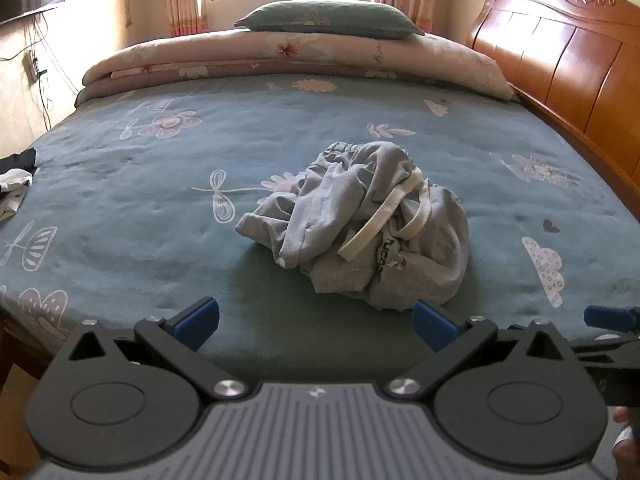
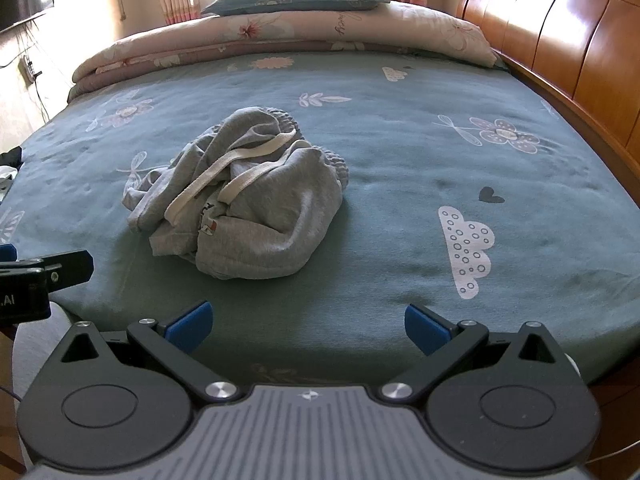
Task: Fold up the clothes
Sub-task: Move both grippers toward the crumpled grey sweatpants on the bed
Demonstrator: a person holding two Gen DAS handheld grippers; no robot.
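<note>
Lying in a crumpled heap on the teal bed sheet [image 1: 140,184], the grey garment [image 1: 360,224] is well ahead of both grippers and touched by neither. The left gripper [image 1: 316,322] has its jaws spread as wide as they go, with nothing between the blue pads; the heap sits ahead and a little to the right of its centre line, its near edge just beyond the right-hand pad. The right gripper [image 2: 308,326] is equally wide open and empty, and from its view the garment [image 2: 248,200] lies ahead and clearly off to the left. So the heap sits between the two hands, seemingly nearer the left. No long axis can be read from the bundle, though two white drawstrings [image 1: 380,220] cross its top and a gathered waistband shows at its far edge.
</note>
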